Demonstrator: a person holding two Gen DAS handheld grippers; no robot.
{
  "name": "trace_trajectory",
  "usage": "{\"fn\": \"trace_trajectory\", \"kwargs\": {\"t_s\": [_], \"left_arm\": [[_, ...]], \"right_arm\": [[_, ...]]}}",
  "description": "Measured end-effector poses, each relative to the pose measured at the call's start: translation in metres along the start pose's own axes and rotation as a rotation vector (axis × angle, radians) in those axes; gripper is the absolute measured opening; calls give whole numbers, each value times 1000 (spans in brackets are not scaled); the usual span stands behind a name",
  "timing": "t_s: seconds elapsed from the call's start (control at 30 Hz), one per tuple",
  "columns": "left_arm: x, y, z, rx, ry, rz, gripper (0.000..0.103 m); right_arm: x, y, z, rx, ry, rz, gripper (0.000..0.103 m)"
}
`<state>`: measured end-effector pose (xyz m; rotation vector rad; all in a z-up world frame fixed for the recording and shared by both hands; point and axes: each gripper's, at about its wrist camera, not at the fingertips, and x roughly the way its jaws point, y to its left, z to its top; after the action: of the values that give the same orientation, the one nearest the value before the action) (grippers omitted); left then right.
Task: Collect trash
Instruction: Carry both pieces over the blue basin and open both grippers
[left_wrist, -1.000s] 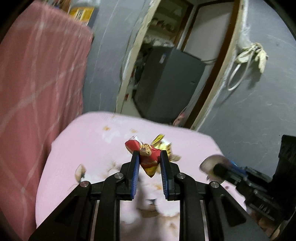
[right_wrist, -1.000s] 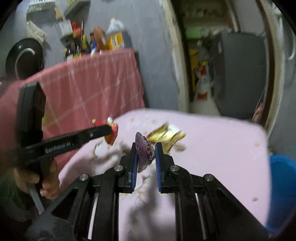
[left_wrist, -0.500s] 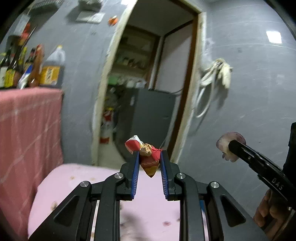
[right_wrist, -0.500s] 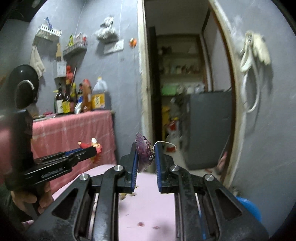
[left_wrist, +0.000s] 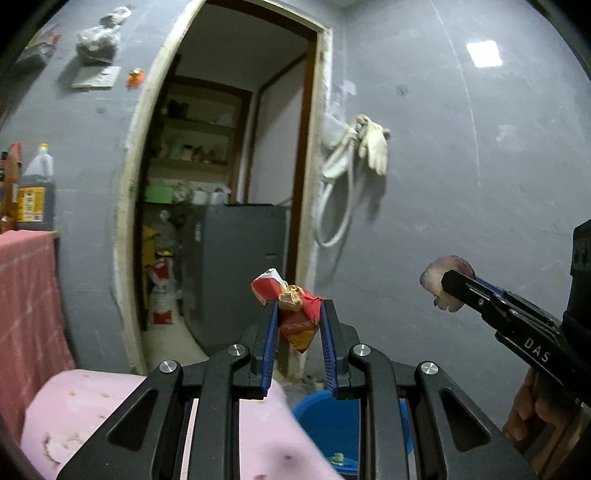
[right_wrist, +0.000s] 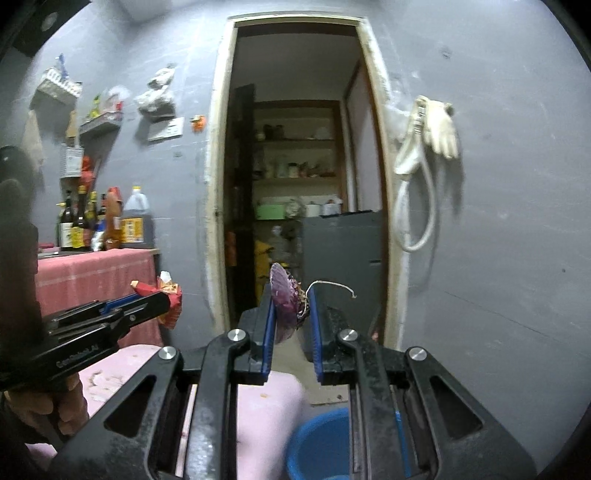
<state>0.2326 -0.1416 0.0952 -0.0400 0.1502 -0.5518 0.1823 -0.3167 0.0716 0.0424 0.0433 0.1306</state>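
Red wrapper (left_wrist: 297, 317) is pinched in the left gripper (left_wrist: 298, 325); the right gripper (right_wrist: 291, 314) pinches an onion peel (right_wrist: 286, 306). Next, I think: drop both into the blue bucket (left_wrist: 328, 421).

Each wrist camera looks level along its own fingers toward the doorway (left_wrist: 229, 206), side by side, both catching the blue bucket (right_wrist: 317, 446) below.

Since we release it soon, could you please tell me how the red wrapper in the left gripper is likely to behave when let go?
The red wrapper looks crumpled and creased between the left gripper fingers, so it is probably floppy. It seems thin and light, so it may flutter instead of dropping straight into the blue bin. Probably not fragile.
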Motion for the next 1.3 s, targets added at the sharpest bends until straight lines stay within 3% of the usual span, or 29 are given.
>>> {"fn": "trace_trajectory", "kwargs": {"t_s": [0.3, 0.6, 0.93, 1.3], "left_arm": [[69, -36, -25, 10, 175, -90, 19], [128, -48, -65, -25, 353, -131, 19], [185, -42, -113, -88, 583, -108, 19], [207, -38, -151, -128, 727, -89, 20]], "right_arm": [[9, -59, -39, 90, 103, -70, 17], [29, -90, -85, 143, 202, -101, 17], [56, -114, -132, 235, 335, -110, 17], [75, -133, -170, 332, 493, -113, 19]]}}
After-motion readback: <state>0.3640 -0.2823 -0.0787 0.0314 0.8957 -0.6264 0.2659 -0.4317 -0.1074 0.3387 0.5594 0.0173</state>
